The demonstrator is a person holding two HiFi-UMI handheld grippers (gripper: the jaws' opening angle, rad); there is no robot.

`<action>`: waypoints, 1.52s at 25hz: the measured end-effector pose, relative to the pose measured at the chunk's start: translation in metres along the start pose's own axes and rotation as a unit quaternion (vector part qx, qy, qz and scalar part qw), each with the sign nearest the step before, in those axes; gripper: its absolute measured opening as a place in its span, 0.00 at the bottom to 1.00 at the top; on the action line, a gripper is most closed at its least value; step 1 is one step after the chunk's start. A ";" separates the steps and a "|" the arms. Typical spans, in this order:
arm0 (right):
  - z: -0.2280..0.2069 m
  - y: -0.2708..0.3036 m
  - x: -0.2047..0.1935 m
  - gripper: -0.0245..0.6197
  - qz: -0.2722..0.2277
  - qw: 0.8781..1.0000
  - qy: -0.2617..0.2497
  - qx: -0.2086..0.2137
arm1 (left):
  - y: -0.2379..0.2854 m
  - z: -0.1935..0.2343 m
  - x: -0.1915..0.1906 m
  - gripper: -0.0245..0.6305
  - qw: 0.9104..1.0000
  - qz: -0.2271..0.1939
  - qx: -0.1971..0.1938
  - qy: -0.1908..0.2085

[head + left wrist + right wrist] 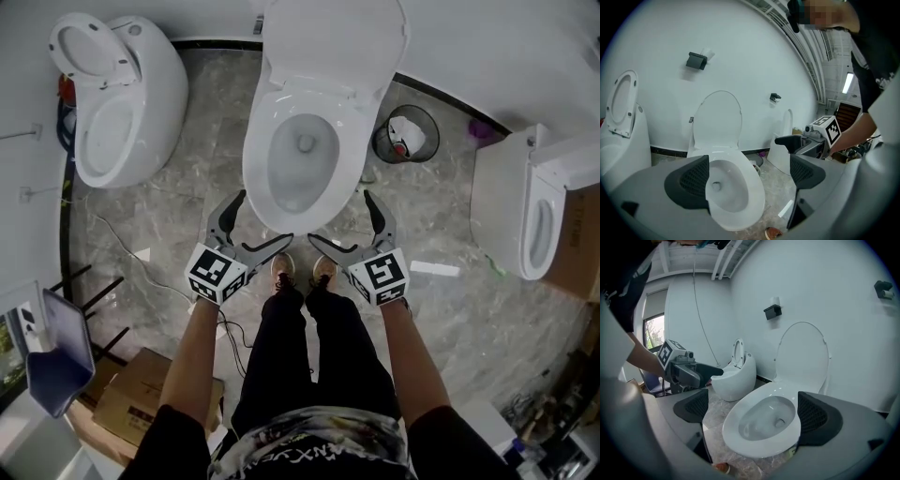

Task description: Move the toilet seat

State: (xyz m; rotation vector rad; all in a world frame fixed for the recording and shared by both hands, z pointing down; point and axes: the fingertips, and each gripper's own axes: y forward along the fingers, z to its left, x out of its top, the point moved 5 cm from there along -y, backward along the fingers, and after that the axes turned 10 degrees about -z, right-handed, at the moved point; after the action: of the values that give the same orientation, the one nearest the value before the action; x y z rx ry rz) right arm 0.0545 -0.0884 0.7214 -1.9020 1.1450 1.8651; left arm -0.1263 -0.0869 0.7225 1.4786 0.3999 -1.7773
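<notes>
A white toilet [300, 159] stands straight ahead of me, its lid [333, 37] raised against the wall. A broad white ring runs round the bowl [729, 187]; I cannot tell whether it is the seat or the bare rim. My left gripper [265, 216] is open at the bowl's front left and touches nothing. My right gripper [339, 216] is open at the front right, also empty. In the left gripper view the jaws of the left gripper [747, 176] frame the bowl. In the right gripper view the right gripper [757, 411] frames the bowl [764, 423].
A second toilet [122, 103] stands at the left, a third toilet [525, 206] at the right. A small bin [405, 136] sits right of the middle bowl. Cardboard boxes [141, 403] and a blue chair [56, 352] are at lower left. My shoes [300, 270] nearly touch the bowl's front.
</notes>
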 end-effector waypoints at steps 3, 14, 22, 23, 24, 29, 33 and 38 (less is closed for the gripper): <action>-0.001 0.004 -0.026 0.94 0.012 1.000 0.004 -0.003 | 0.001 0.002 -0.026 0.83 1.000 0.010 0.002 -0.009; -0.011 0.023 -0.109 0.94 0.010 0.990 0.135 -0.028 | 0.000 0.017 -0.112 0.83 0.993 0.017 0.036 -0.113; -0.040 0.027 -0.177 0.90 -0.014 0.926 0.363 -0.105 | -0.008 0.045 -0.177 0.83 0.922 -0.059 0.166 -0.345; -0.043 0.027 -0.183 0.88 -0.015 0.917 0.383 -0.110 | -0.008 0.047 -0.184 0.83 0.911 -0.065 0.179 -0.365; -0.045 0.027 -0.189 0.88 -0.019 0.908 0.403 -0.113 | -0.008 0.048 -0.191 0.83 0.903 -0.068 0.189 -0.380; -0.050 0.032 -0.213 0.86 -0.021 0.872 0.475 -0.115 | -0.004 0.052 -0.218 0.83 0.873 -0.081 0.213 -0.432; -0.052 0.040 -0.220 0.84 -0.016 0.856 0.502 -0.124 | 0.006 0.049 -0.230 0.82 0.862 -0.073 0.188 -0.464; -0.050 0.048 -0.223 0.78 -0.018 0.843 0.525 -0.113 | 0.014 0.046 -0.226 0.75 0.847 -0.078 0.185 -0.492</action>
State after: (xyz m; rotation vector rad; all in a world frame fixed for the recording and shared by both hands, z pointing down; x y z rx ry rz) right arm 0.0871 -0.0736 0.9519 -3.1898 1.0942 0.8417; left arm -0.1421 -0.0461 0.9497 0.5684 -0.3876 -2.5592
